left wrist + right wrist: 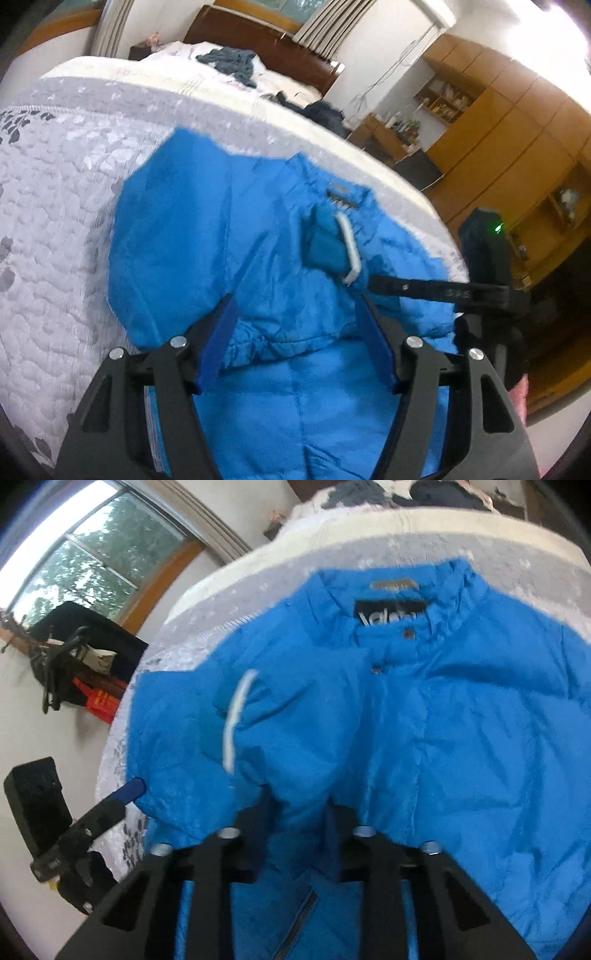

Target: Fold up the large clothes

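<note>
Daylight fills both views, soft and fairly bright, with no hard shadows. In the right wrist view a window (92, 550) at the upper left blows out to white along its top edge. The left wrist view has glare at its upper right corner. Both frames are motion-blurred; the label (386, 614) at centre top is smeared, perhaps unreadable. Fisheye distortion bends the bed (55, 177) edge, and dark vignetting rims the corners.

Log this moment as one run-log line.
stage: sleeve fold | blue jacket flat on bed | left gripper open above it | right gripper in fabric, closure unclear
</note>
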